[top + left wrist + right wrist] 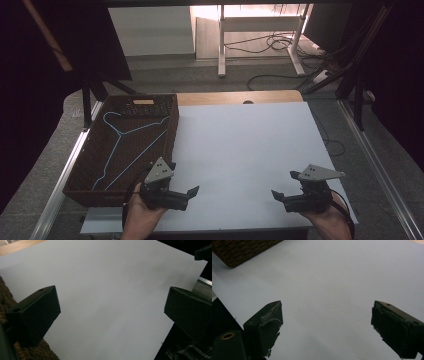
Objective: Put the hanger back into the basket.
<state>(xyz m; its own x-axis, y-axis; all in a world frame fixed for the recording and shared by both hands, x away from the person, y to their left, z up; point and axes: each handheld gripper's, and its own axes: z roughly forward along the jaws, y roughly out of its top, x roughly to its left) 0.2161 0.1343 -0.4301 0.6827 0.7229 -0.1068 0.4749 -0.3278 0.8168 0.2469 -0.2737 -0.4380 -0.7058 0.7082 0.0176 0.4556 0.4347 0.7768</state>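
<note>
both grippers hover near the near edge of the white board (240,145), left gripper (192,192) by the basket (80,187), right gripper (276,195) toward the near right corner, pointing at each other. a blue hanger (120,145) lies in the basket at the left edge. left gripper view: jaws wide apart, empty, over bare board (107,290). right gripper view: jaws wide apart, empty; basket corner (239,252) beyond.
</note>
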